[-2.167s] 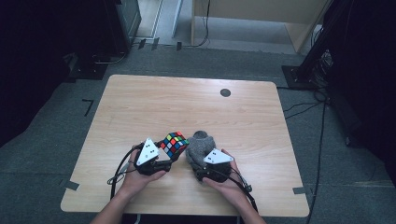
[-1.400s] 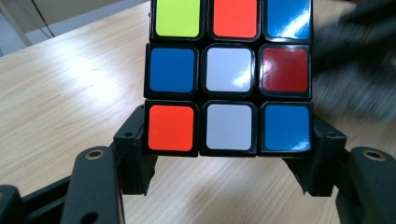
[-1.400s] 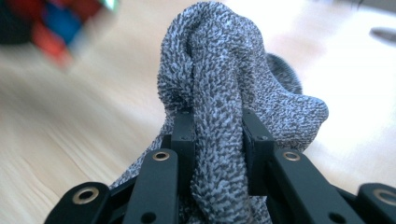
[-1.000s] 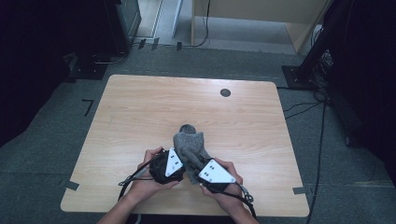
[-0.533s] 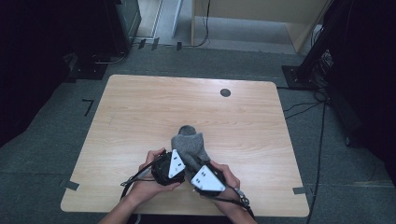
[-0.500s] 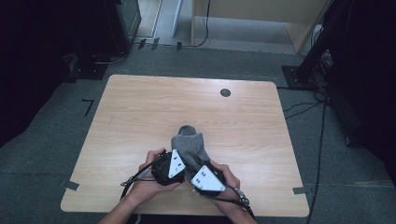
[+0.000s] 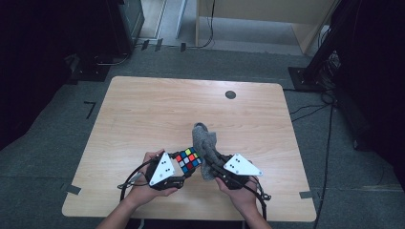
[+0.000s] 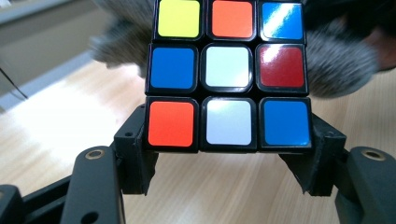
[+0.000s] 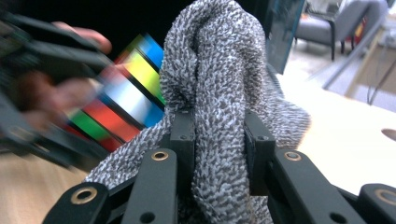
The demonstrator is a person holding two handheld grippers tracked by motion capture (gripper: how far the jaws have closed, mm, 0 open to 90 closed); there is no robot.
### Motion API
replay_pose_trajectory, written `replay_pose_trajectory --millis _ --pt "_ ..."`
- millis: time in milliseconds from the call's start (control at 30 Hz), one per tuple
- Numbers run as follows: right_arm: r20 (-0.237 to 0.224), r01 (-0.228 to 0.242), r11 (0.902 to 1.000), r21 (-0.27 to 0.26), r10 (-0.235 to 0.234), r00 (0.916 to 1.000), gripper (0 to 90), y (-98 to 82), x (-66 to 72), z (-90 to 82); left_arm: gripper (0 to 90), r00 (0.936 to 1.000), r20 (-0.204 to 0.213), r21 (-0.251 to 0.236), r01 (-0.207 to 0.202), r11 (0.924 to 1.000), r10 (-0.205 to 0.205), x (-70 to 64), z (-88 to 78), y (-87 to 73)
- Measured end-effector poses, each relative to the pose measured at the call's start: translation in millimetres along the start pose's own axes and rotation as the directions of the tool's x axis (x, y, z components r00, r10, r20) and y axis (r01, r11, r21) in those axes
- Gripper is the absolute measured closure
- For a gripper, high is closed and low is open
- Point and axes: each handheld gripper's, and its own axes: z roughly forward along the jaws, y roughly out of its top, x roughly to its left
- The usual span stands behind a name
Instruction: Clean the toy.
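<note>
**A:** Where is the puzzle cube (image 7: pixel 187 161) at this point?

**B:** Low in the centre of the high view, gripped by the left gripper (image 7: pixel 177 168). In the left gripper view the cube (image 8: pixel 229 74) sits between the two black jaws, which press on its bottom row from either side, and it looks lifted off the table (image 7: pixel 143 114) rather than resting on it.

**A:** And the other hand?

**B:** The right gripper (image 7: pixel 216 164) is clamped on a bunch of the grey cloth (image 7: pixel 206 148), just right of the cube in the high view. In the right gripper view the cloth (image 9: pixel 215 93) is pinched tight between the jaws and bulges above them, with the cube's coloured stripes blurred at the left of the frame.

**A:** So how far along is the work?

**B:** Both things are picked up and brought together, touching or nearly so. My judgement is that it is cleaning the cube with the cloth; the faces I can see look shiny. I cannot tell how many faces are done, so some wiping and setting both things down may well remain.
</note>
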Motion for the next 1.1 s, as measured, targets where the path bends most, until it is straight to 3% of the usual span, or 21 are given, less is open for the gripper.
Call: replay_pose_trajectory --millis 67,200,267,333,367,433,500,600,633,667,700,733,767,833,900,967,1000,1100 --pt "-0.007 -0.015 0.9999 0.002 0.015 0.9999 70.8 0.3 -3.7 -0.8 34.1 0.9999 0.010 0.005 0.012 0.9999 -0.012 2.7 0.4 -0.8" --pt "-0.095 -0.022 0.9978 -0.063 0.016 0.9954 70.2 7.6 5.0 -5.8 34.2 0.9995 0.006 0.043 -0.031 0.9986 0.031 -4.0 6.4 -3.4" --pt "-0.081 -0.003 0.9976 -0.069 -0.002 0.9967 70.4 9.1 8.8 -5.8 34.1 0.9995 -0.001 0.027 -0.031 0.9991 0.031 -5.1 4.9 -1.9" --pt "-0.068 -0.048 0.9975 -0.052 0.045 0.9967 70.7 6.3 3.5 -4.4 34.1 0.9999 0.009 -0.005 -0.013 0.9999 0.013 -2.6 0.8 -0.4" --pt "-0.037 -0.060 0.9980 -0.017 0.060 0.9975 71.0 0.6 -3.4 -1.9 34.1 0.9999 0.010 -0.016 -0.007 0.9999 0.007 -1.0 -0.9 0.1" --pt "-0.038 -0.070 0.9975 -0.007 0.070 0.9968 71.0 -1.0 -5.8 -1.7 34.1 0.9999 0.011 -0.019 0.007 0.9998 -0.007 1.9 -2.0 -0.1" --pt "-0.064 -0.080 0.9964 -0.027 0.079 0.9948 70.8 0.6 -4.9 -3.7 34.1 1.0000 0.004 -0.002 0.001 1.0000 -0.001 1.8 0.0 -1.4" --pt "-0.130 -0.050 0.9945 -0.092 0.037 0.9908 70.7 8.5 6.1 -8.4 34.1 0.9998 0.005 0.017 -0.020 0.9997 0.020 -2.3 3.7 -2.9" --pt "-0.126 -0.043 0.9946 -0.095 0.030 0.9915 70.8 10.1 8.9 -9.3 34.1 0.9998 0.005 0.017 -0.020 0.9997 0.020 -2.9 3.5 -2.4" --pt "-0.131 -0.086 0.9923 -0.089 0.073 0.9887 70.9 8.9 6.1 -8.3 34.0 0.9998 0.004 0.011 -0.017 0.9998 0.017 -3.0 3.1 -1.8" --pt "-0.131 -0.086 0.9923 -0.089 0.073 0.9887 70.9 8.9 6.1 -8.3 34.0 0.9999 0.006 0.005 -0.012 0.9999 0.012 -2.4 2.3 -1.3" --pt "-0.135 -0.132 0.9883 -0.077 0.120 0.9835 71.0 6.6 2.3 -7.0 34.1 0.9999 0.013 -0.002 -0.003 1.0000 0.003 -1.4 1.1 -1.0" --pt "-0.118 -0.146 0.9877 -0.056 0.138 0.9833 71.0 4.3 -0.8 -5.6 34.1 0.9999 0.013 -0.011 0.001 0.9999 -0.001 -0.4 -0.1 -0.8" --pt "-0.085 -0.137 0.9900 -0.033 0.134 0.9873 71.1 0.6 -4.5 -4.0 34.1 0.9999 0.012 -0.021 0.008 0.9997 -0.008 0.9 -1.0 -0.9" --pt "-0.109 -0.157 0.9864 -0.048 0.151 0.9824 71.0 1.9 -4.4 -5.7 34.1 0.9999 0.008 -0.013 0.007 0.9999 -0.007 0.9 0.6 -1.7" --pt "-0.162 -0.146 0.9852 -0.089 0.131 0.9781 70.8 7.5 1.8 -9.4 34.1 1.0000 0.003 0.007 -0.008 0.9999 0.008 -1.3 3.8 -3.1" --pt "-0.167 -0.125 0.9868 -0.102 0.107 0.9802 70.9 12.5 8.6 -11.3 34.1 0.9999 0.005 0.005 -0.011 0.9999 0.011 -2.6 4.1 -3.5" --pt "-0.157 -0.147 0.9840 -0.101 0.130 0.9790 71.1 12.3 7.4 -11.4 34.1 0.9998 0.017 -0.025 0.009 0.9997 -0.008 -1.5 1.0 -1.7"
